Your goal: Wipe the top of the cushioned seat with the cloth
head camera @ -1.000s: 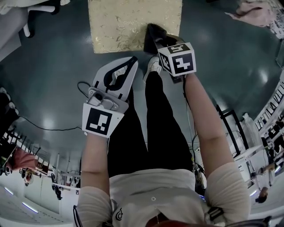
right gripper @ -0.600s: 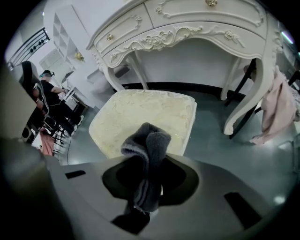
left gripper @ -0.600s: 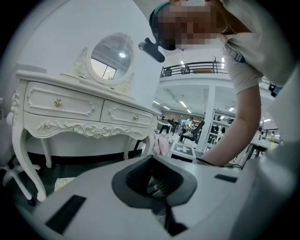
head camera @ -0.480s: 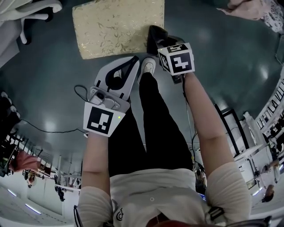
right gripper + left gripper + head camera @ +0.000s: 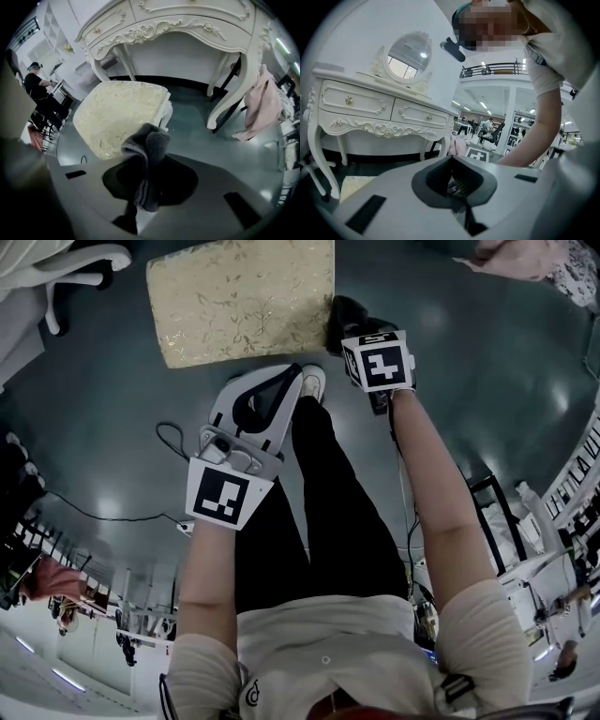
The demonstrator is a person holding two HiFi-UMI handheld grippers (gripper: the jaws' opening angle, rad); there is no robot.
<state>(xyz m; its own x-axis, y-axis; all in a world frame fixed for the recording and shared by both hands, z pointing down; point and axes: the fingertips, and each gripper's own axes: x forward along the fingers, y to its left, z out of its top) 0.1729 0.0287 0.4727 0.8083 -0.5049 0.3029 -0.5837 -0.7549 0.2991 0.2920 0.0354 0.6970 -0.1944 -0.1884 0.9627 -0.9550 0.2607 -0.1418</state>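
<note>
The cushioned seat (image 5: pixel 244 301) is a cream pad with a gold leaf pattern, at the top of the head view. My right gripper (image 5: pixel 343 321) is shut on a dark grey cloth (image 5: pixel 349 313), just off the seat's right edge. In the right gripper view the cloth (image 5: pixel 149 152) sticks up bunched between the jaws, with the seat (image 5: pixel 117 117) beyond it and to the left. My left gripper (image 5: pixel 292 373) hangs below the seat's near edge, above my leg, jaws together with nothing in them. The left gripper view shows only a corner of the seat (image 5: pixel 354 185).
A white carved dressing table (image 5: pixel 187 23) with an oval mirror (image 5: pixel 408 54) stands behind the seat. A pink garment (image 5: pixel 262 108) hangs by the table's right leg. A black cable (image 5: pixel 173 437) lies on the dark floor at the left. A chair base (image 5: pixel 75 263) shows at the top left.
The right gripper with the cloth has come off the seat's near right corner and now sits beside its right edge. The seat has shifted left in view. The left gripper drifted slightly right.
</note>
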